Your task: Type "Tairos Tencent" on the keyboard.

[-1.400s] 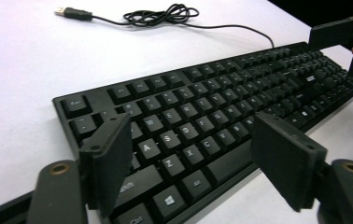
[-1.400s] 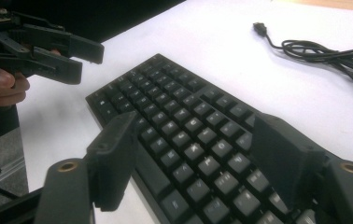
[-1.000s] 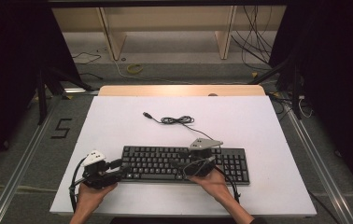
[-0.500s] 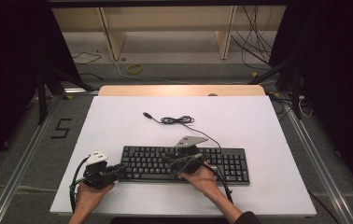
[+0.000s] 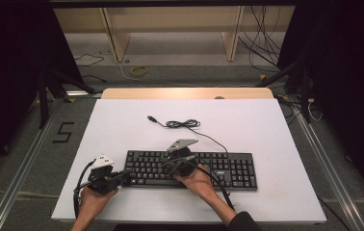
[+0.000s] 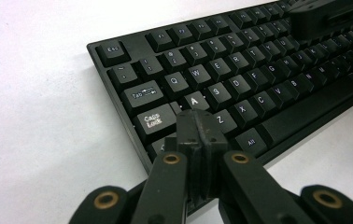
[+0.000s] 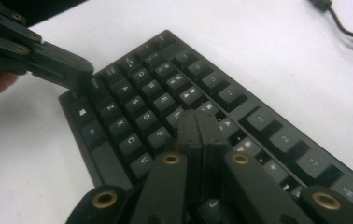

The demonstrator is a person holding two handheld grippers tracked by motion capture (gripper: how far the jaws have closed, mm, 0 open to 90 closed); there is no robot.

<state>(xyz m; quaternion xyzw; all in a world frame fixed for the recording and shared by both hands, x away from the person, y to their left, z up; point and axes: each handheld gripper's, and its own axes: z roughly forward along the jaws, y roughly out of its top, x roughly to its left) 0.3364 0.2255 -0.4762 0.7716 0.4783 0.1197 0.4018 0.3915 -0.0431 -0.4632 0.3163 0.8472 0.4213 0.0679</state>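
Observation:
A black keyboard lies across the near part of the white table. My left gripper sits at the keyboard's left end. Its jaws have just been closing and now meet, with nothing between them. In the left gripper view the left gripper's tips rest just over the A key of the keyboard. My right gripper is above the keyboard's left-middle and points left. Its jaws have also just closed, empty; the right gripper's tips hover over the letter keys, facing the left gripper.
The keyboard's cable lies coiled behind it, ending in a loose USB plug. A wooden strip borders the table's far edge. Dark frames and a floor with loose wires surround the table.
My right hand has slid left along the keyboard, from its right part to its left-middle. The left hand has stayed at the keyboard's left end.

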